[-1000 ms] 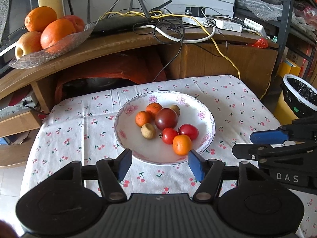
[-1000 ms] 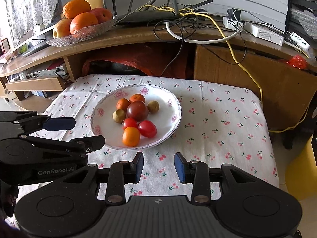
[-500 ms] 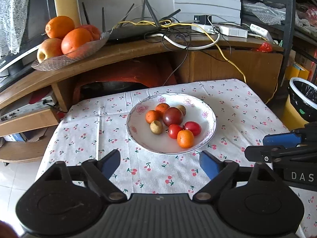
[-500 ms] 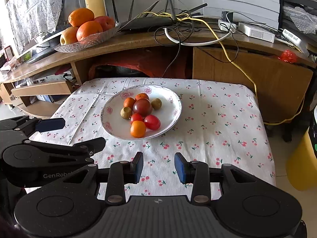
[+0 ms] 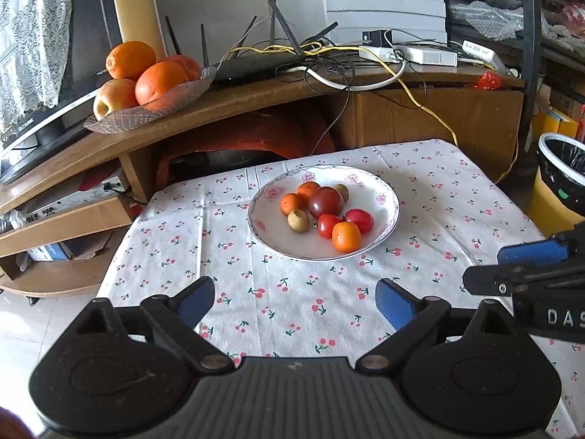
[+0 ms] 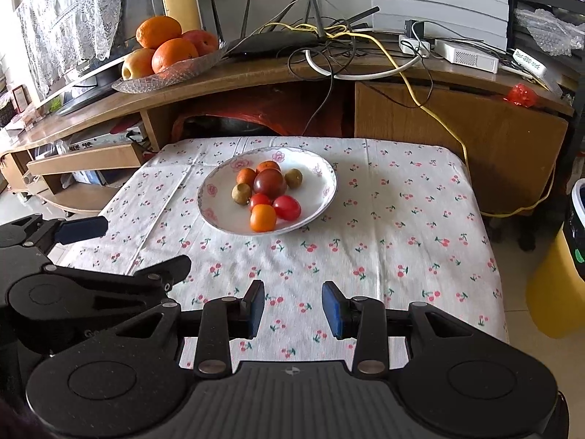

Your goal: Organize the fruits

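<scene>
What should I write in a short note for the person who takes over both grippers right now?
Left gripper: open wide, empty, above the near part of the tablecloth.
Right gripper: open, empty, also short of the plate.
Fruits: eight small ones together on the plate, among them a dark tomato and an orange one nearest.
Done: nothing picked up yet.
Left: all the sorting.

"DAS" printed white on right gripper (image 5: pixel 530 267) body.
</scene>
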Demonstrator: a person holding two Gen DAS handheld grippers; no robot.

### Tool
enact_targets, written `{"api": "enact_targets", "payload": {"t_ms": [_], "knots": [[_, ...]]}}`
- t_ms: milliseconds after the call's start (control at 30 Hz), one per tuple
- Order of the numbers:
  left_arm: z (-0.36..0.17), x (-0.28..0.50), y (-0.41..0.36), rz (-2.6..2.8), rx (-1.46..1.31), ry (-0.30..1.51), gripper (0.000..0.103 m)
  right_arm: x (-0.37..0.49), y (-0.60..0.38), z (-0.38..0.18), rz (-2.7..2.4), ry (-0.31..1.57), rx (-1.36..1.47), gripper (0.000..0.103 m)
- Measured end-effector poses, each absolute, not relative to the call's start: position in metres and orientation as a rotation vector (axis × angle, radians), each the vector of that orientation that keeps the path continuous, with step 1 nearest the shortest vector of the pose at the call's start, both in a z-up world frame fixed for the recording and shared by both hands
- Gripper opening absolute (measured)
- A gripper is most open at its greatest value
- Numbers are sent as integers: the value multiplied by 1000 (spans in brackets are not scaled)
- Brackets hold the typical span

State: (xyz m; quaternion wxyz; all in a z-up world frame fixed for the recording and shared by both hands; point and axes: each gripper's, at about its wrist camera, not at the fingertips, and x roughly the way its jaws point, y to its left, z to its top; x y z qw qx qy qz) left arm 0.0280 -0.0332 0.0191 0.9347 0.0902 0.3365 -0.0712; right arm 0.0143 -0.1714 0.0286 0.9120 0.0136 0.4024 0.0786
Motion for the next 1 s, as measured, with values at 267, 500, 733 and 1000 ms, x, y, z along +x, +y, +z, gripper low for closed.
{"api": "enact_targets", "payload": {"t_ms": [267, 500, 733, 1000], "knots": [[21, 16, -29, -147, 148, 687, 103, 4, -175, 30, 147, 828, 43, 32], [19, 10, -31, -140, 157, 701, 103, -3, -172, 30, 149, 830, 40, 37], [19, 0, -29, -131, 156, 710, 103, -11, -170, 30, 143, 834, 42, 37], [18, -10, -28, -129, 150, 712, 103, -21, -171, 29, 138, 841, 46, 37]]}}
